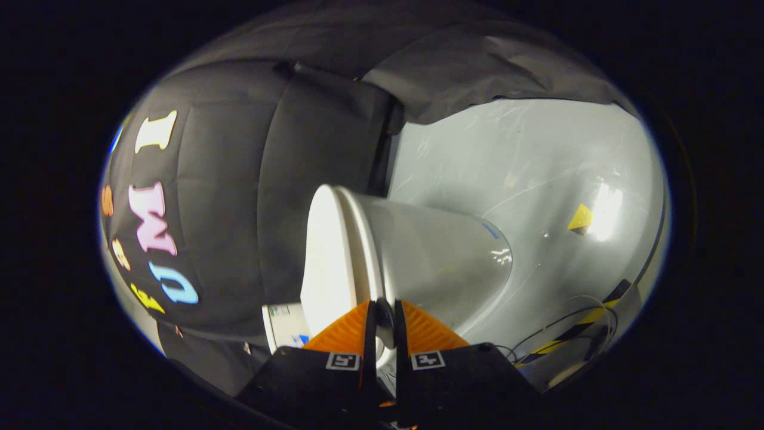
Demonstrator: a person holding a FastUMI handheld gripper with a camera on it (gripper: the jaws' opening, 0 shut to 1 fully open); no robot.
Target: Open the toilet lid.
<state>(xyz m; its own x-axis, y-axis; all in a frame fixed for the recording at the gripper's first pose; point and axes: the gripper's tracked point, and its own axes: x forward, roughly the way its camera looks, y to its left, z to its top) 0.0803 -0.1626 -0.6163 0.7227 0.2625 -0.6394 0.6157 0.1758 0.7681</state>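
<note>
The jaws [382,319] stand nearly pressed together, a thin dark gap between them, and the near edge of the toilet lid [325,263] runs into that gap. Whether both jaws actually press on the lid's rim cannot be told, since the contact point is hidden where the two jaws meet. The view is rolled sideways, so the toilet [436,257] appears tipped over, its bowl stretching away beyond the jaws and its pale body catching a small glint of light.

The lid sits flat against the seat, shut, with the seam between them showing as a fine line that leads straight down to the jaws. Just beside the jaws, on the lid's side, a white cistern [286,325] with a small label pokes out from behind the lid. Beyond the lid hangs the black cloth [239,197] of the booth wall, falling in folds.

On the bowl's side lies the grey floor [525,173], scuffed and shiny, with a bright patch of reflected light. A yellow marker [580,218] rests on the floor well beyond the jaws. Thin cables [573,316] loop near a strip of yellow-and-black tape [588,319] close to the jaws on that same side.
</note>
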